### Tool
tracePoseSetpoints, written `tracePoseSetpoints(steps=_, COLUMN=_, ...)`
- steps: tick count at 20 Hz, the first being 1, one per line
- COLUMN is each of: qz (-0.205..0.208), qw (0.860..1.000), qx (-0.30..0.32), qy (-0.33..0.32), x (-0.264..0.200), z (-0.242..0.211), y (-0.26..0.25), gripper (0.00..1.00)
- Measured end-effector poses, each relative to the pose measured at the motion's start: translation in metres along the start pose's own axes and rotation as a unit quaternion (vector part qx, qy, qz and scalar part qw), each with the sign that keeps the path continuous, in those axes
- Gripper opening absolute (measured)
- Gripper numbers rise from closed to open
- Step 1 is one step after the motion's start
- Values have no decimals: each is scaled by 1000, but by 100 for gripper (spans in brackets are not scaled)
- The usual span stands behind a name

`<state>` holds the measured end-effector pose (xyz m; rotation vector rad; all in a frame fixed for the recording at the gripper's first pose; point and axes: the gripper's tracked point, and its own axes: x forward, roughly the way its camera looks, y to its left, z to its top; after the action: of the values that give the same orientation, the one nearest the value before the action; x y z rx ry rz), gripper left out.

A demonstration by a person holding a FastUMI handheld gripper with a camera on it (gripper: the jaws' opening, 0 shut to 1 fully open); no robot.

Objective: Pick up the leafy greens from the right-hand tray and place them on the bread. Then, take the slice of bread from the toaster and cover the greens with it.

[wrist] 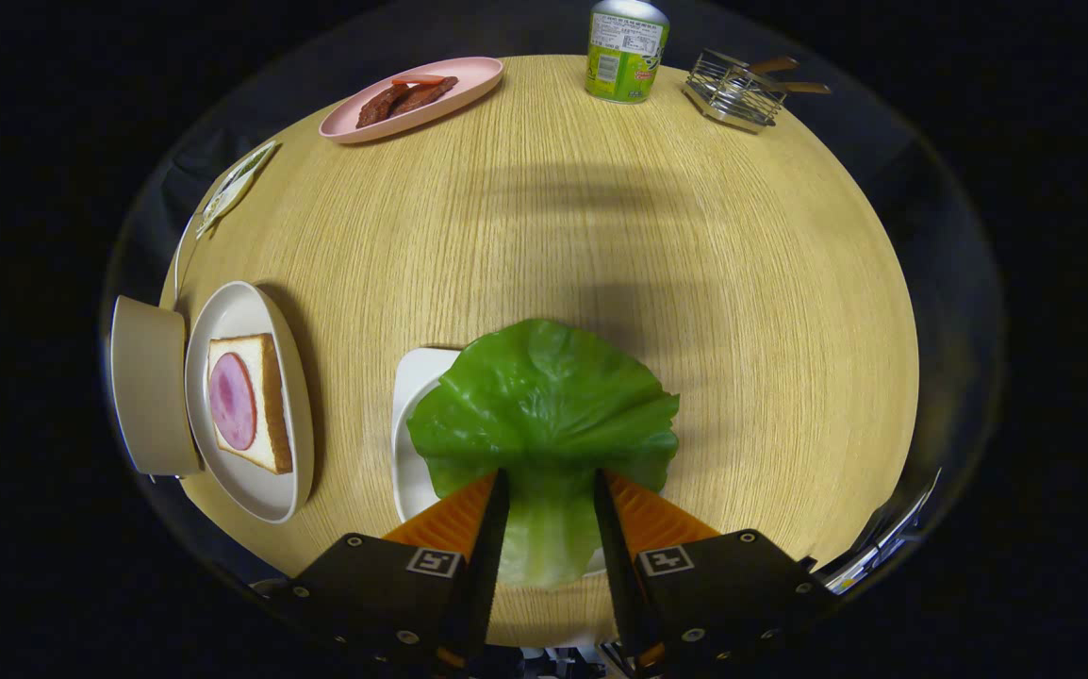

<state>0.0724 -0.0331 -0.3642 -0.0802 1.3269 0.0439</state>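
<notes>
A big green leaf of leafy greens (544,405) lies over the white tray (409,443) just ahead of me. Its pale stem runs back between my fingers. My gripper (549,481) is shut on that stem, with both orange fingers (454,514) pressing its sides. The leaf's far edge spreads past the tray over the wooden table. To the left, a slice of bread (266,401) topped with a round pink ham slice sits on a white oval plate (223,321). A wire toaster rack (733,90) with wooden handles stands at the far right of the table.
A beige rounded container (153,387) sits against the plate's left side. At the far side are a pink tray (412,94) with brown sausages and a green can (626,47). A flat packet (233,184) lies at the left edge. The round wooden table (695,283) spreads between them.
</notes>
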Motion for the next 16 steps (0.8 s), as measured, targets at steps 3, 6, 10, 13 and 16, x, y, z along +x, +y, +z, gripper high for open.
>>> tracePoseSetpoints(steps=3, qz=1, qw=1000, qx=5, qy=-9, x=0, z=1, y=-1, gripper=26)
tracePoseSetpoints(steps=6, qz=10, qw=999, qx=32, qy=-14, x=-3, z=1, y=0, gripper=4)
tracePoseSetpoints(steps=10, qz=18, qw=998, qx=35, qy=-41, x=-31, z=9, y=4, gripper=1)
tracePoseSetpoints(steps=13, qz=20, qw=998, qx=18, qy=-63, x=-54, z=14, y=13, gripper=1)
tracePoseSetpoints(steps=16, qz=28, qw=996, qx=7, qy=-79, x=-74, z=20, y=30, gripper=1)
